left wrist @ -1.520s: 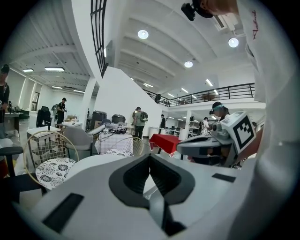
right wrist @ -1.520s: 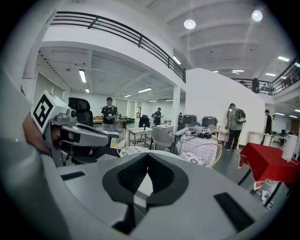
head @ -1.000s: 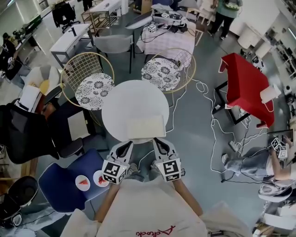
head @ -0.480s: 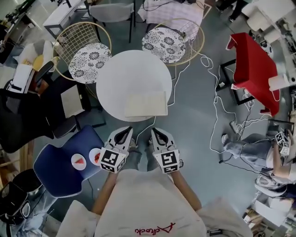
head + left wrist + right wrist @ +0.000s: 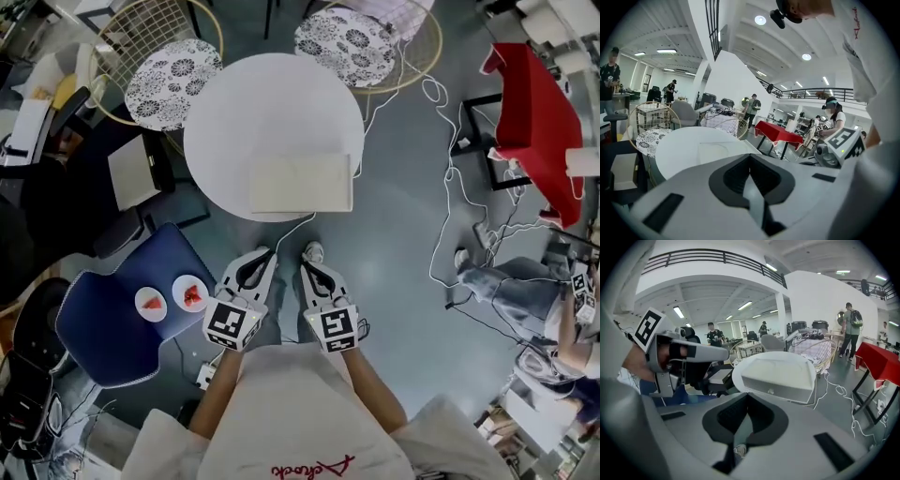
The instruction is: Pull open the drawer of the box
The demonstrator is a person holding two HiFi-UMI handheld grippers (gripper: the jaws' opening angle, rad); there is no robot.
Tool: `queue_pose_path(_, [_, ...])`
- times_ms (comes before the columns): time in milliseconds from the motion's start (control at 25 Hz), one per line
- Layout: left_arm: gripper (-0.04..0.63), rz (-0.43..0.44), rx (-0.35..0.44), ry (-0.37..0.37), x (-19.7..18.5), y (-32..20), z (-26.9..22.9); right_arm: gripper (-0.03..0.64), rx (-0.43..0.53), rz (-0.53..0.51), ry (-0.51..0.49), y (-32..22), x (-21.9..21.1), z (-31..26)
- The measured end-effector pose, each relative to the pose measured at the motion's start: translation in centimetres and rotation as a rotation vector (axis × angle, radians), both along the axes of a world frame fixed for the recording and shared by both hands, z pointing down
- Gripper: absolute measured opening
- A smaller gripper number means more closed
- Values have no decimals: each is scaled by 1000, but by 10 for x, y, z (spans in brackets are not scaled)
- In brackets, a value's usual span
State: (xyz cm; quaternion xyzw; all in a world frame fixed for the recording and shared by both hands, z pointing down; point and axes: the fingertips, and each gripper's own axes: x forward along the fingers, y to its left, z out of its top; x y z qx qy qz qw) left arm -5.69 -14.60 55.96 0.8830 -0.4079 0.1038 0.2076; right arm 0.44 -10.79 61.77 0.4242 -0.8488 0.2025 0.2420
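Box [image 5: 302,183]: white and flat, it sat at the near edge of the round white table [image 5: 225,122], well ahead of both grippers
Drawer: its front [image 5: 774,386] faced us, flush with the box, small knob [image 5: 771,391] in the middle
Right gripper [image 5: 312,272]: we held it short of the table, aimed at the drawer front, jaws pressed together, nothing in them
Left gripper [image 5: 255,265]: just beside the right one, not touching it, jaws likewise closed tip to tip and empty
Left of us: a blue chair [image 5: 103,328] carried two small plates [image 5: 150,302]
Beyond the table: two wire chairs [image 5: 155,19] with patterned cushions [image 5: 173,70]
Far right: a red-draped table [image 5: 534,103]
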Motion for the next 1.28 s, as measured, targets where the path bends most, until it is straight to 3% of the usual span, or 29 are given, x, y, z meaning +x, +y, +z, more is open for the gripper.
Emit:
queue_pose_path(320, [12,-21,-34,15,-3,7,37,15,-55,13,7,9,4,43])
queue_pose_path(640, [12,-31,-24,7,-4,6,32,19,-49,30,-3,-6,7,56])
queue_pose_path(680, [12,-34,-21,8,-4,4,32,25,-47,30,-7,-9,6,57])
queue_pose_path(760, [12,-32,-15,7,-4,2,30,117,-40,32,-14,-16,5,58])
queue_pose_path(800, [12,-29,-15,6,-4,1,30,128,-35,34,-14,-20,4,59])
queue_pose_path(1280, [12,-36,-42,6,-8,2,36,190,-71,114,40,-85,4,107])
